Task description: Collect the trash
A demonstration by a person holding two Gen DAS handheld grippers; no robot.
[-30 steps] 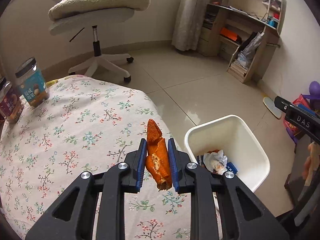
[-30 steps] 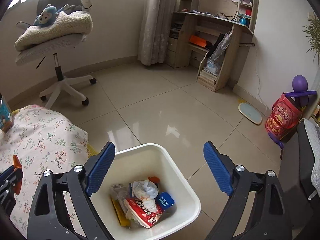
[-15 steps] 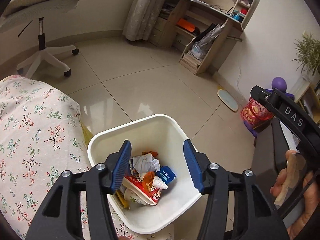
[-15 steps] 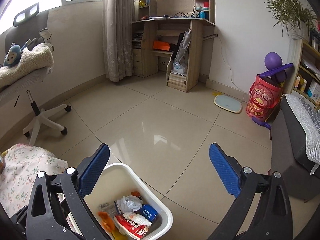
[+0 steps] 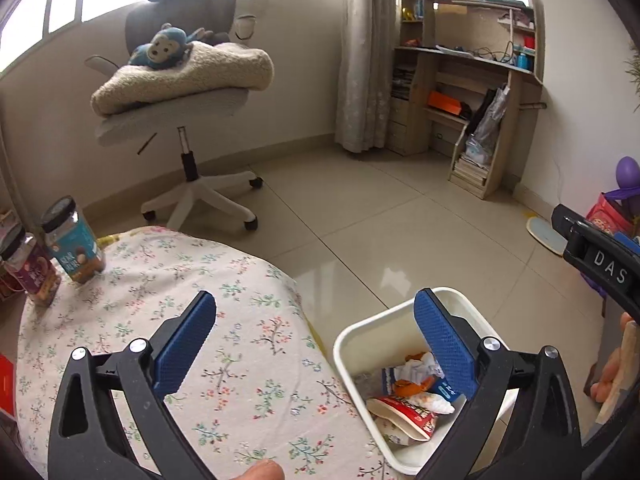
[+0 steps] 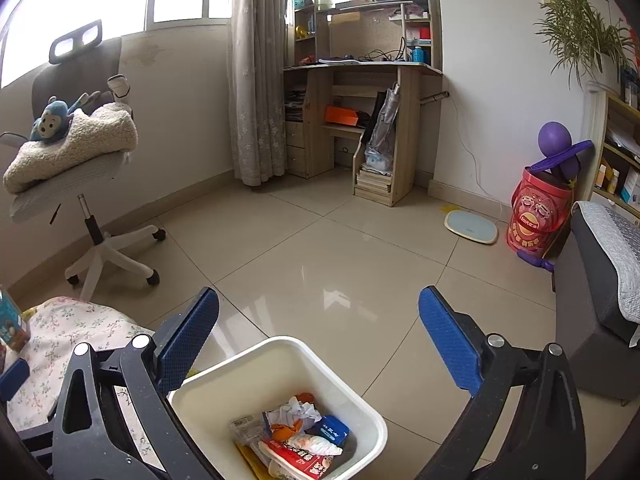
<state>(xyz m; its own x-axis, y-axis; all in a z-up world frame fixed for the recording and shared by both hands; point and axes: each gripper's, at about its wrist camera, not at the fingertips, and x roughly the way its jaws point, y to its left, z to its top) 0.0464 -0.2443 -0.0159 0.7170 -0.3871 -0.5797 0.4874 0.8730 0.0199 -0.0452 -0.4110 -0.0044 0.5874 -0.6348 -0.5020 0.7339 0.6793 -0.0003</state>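
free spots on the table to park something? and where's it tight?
Bare floral cloth runs from the two jars at the table's far left corner across to the edge beside the white bin. Left gripper hangs open over that stretch. Crowded: far left corner, and the bin, with wrappers covering its bottom.

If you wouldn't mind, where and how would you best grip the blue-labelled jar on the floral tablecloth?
Probably the blue-labelled jar is best taken around its round body, below the black lid, fingers on opposite sides. It stands upright, so a level approach suits it. Come from its right, tablecloth side, since the dark-labelled jar crowds its left. The left hand-held gripper is open and nearest.
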